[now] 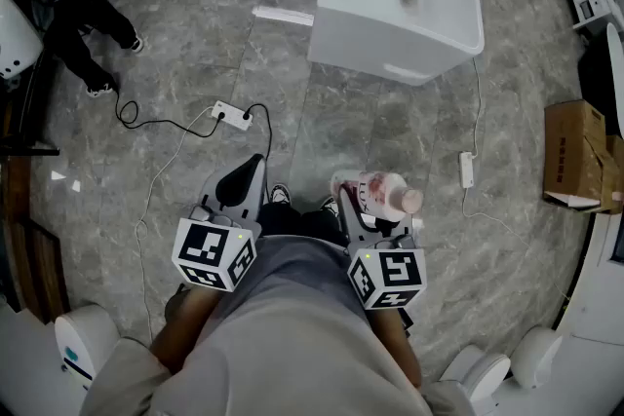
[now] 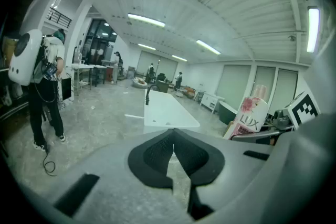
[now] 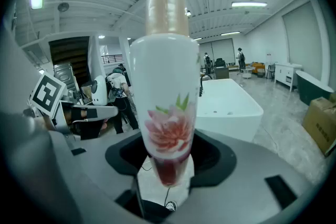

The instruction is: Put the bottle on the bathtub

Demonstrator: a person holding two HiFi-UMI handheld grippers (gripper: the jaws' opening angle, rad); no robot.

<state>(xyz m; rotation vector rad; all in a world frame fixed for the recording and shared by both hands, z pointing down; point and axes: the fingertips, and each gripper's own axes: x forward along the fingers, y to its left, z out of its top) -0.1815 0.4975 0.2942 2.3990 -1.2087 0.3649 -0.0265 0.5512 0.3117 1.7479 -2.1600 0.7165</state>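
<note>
Bottle (image 3: 165,92) is held in my right gripper (image 3: 165,165), low in the middle of the head view, with the jaws spread wide and pressing on its sides. My left gripper (image 2: 173,139) has its jaws closed on nothing. I think this is the carrying step. The bathtub (image 1: 375,49) is well apart at the top of the frame, so next I must walk to it. Its far end is cut off, and my jaws hide the bottle's bottom
</note>
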